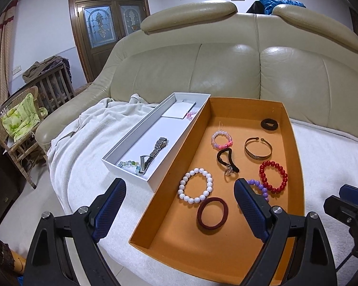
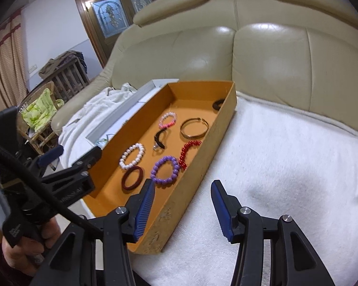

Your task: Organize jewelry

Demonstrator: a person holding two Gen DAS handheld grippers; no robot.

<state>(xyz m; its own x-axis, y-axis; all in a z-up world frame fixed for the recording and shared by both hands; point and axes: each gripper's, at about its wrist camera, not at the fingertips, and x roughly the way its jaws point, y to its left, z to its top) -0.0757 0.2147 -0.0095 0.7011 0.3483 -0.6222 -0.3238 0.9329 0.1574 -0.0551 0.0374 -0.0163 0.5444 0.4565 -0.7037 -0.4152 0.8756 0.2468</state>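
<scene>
An orange cardboard tray (image 1: 296,147) lies on a white blanket and holds several pieces: a white bead bracelet (image 1: 195,186), a dark red band (image 1: 212,212), a purple bead bracelet (image 2: 165,169), a red bead bracelet (image 1: 273,176), a gold bangle (image 1: 258,149), a pink bead bracelet (image 1: 222,139), a black hair tie with a ring (image 1: 227,160) and a small black band (image 1: 269,123). Beside it a white box (image 1: 128,169) holds a metal watch (image 1: 155,152) and pale bead bracelets. My left gripper (image 1: 180,197) is open above the tray's near end. My right gripper (image 2: 182,199) is open over the tray's right wall.
A beige leather sofa (image 1: 226,71) stands behind the tray. A rumpled white towel (image 1: 102,124) lies left of the white box. A wicker chair with a green cushion (image 1: 19,119) and a wooden door (image 1: 107,21) are at the far left.
</scene>
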